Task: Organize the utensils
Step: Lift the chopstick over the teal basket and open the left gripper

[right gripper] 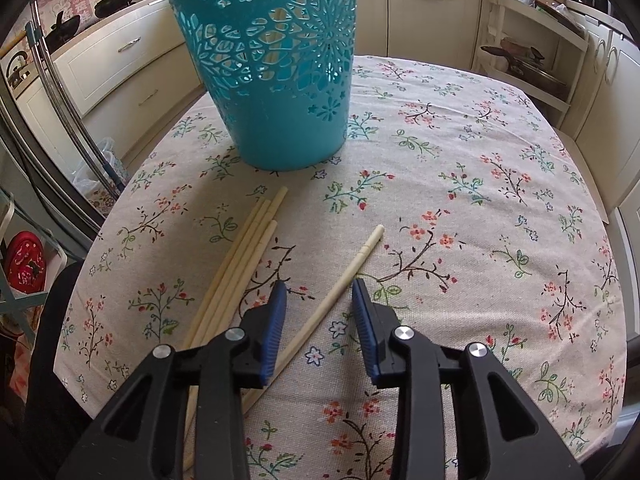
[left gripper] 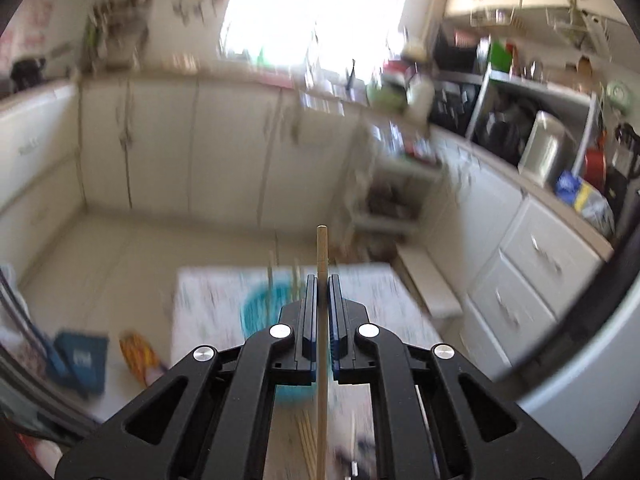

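four chopsticks (right gripper: 236, 272) lie bunched beside right tongs (right gripper: 318, 294), near basket (right gripper: 272, 64).

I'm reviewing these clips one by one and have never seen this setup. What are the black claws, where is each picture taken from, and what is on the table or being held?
There is no robot here. A person holds a two-fingered claw in each hand, and each claw carries a wide-angle camera looking forward along its fingers, so the black arms at the bottom of each picture are the claw itself.

The blurred picture is the left hand's view. The left claw is shut on a single wooden chopstick, raised above the table; the blur suggests motion.

The sharp picture is the right hand's view. The right claw is open, low over a floral tablecloth, with one loose chopstick lying between its fingers, not gripped. A bundle of chopsticks lies to its left. Behind them stands a teal cut-out basket, upright.
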`<state>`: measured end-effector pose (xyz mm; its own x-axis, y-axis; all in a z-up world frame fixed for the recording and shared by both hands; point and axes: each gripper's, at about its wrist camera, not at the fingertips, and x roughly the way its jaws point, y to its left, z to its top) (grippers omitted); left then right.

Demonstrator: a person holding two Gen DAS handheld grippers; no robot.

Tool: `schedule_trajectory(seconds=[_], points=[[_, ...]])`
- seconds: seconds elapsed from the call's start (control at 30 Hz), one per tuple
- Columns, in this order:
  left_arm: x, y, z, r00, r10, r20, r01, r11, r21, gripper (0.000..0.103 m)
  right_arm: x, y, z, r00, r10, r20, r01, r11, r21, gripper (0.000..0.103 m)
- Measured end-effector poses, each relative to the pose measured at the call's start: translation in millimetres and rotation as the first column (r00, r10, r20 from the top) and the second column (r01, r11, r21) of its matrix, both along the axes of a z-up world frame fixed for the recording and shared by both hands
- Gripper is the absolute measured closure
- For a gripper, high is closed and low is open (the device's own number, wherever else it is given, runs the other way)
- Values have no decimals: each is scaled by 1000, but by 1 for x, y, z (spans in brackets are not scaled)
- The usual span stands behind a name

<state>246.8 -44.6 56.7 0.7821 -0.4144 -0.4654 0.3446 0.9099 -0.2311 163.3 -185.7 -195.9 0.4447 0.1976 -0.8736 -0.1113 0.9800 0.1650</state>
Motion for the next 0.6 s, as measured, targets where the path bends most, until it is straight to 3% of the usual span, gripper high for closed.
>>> schedule_trajectory(seconds=[0.1,0.2,0.33,0.47,0.6], points=[[16,-8,19,991,74,111,-72,997,-23,98,-1,1,0,1000,4,3,-4,1000,-2,67],[33,-22,33,965,151,212,-145,988,-46,98,-2,3,0,1000,15,11,-15,1000,-13,65],[60,-37,25,928,242,282,-244,969,-29,98,-3,7,-1,999,35,26,-33,999,-38,62],[91,-53,-13,933,266,243,-281,959,29,98,-1,8,-1,999,36,35,-35,999,-39,60],[108,-61,-48,954,251,165,-271,955,117,98,1,7,-2,998,36,42,-34,999,-40,59]])
